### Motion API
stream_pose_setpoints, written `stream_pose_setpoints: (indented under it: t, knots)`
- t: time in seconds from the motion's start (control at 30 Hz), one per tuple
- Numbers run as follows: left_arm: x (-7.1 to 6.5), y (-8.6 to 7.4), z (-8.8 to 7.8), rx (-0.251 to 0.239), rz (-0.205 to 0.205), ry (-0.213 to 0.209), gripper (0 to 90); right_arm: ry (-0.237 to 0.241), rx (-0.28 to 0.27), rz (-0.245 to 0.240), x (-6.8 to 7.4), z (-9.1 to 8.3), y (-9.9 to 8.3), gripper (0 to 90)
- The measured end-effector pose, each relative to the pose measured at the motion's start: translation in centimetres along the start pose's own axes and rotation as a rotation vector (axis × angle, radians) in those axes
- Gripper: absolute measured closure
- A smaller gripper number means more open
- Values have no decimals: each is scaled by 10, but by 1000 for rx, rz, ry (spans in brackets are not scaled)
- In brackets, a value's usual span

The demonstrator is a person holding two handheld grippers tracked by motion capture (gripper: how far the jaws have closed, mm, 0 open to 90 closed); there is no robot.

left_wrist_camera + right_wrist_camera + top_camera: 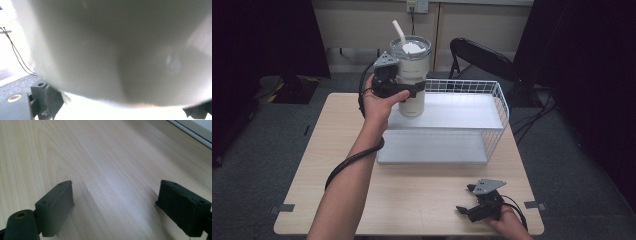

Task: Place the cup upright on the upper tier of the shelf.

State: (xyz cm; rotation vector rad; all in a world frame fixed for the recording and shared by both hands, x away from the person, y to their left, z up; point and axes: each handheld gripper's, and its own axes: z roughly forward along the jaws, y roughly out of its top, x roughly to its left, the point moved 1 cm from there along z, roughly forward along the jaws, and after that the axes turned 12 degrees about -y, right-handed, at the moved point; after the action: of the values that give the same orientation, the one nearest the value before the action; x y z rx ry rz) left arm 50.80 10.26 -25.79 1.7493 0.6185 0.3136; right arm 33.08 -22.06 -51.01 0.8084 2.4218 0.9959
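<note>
With its jaws clamped on the tall cream lidded tumbler (412,80) over the white wire basket's (499,107) far-left corner, the left gripper (409,91) could tip it against the rim, while the right gripper (467,200) rests spread on the table (427,200).

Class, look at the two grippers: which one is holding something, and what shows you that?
The left gripper: its jaws clamp the white tumbler at the wire basket. The right gripper rests open on the table.

Overhead camera; two close gripper cameras
</note>
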Motion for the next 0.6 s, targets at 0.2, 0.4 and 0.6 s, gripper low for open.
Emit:
stream_pose_setpoints:
  t: [0.2,0.4,0.6]
  knots:
    - [-1,-3,-1,-11,8,1,96,0,0,1,0,0,0,125]
    - [-3,-5,-2,-17,29,1,96,2,2,1,0,0,0,125]
    - [-4,-8,-3,-30,41,6,95,2,2,0,0,0,0,125]
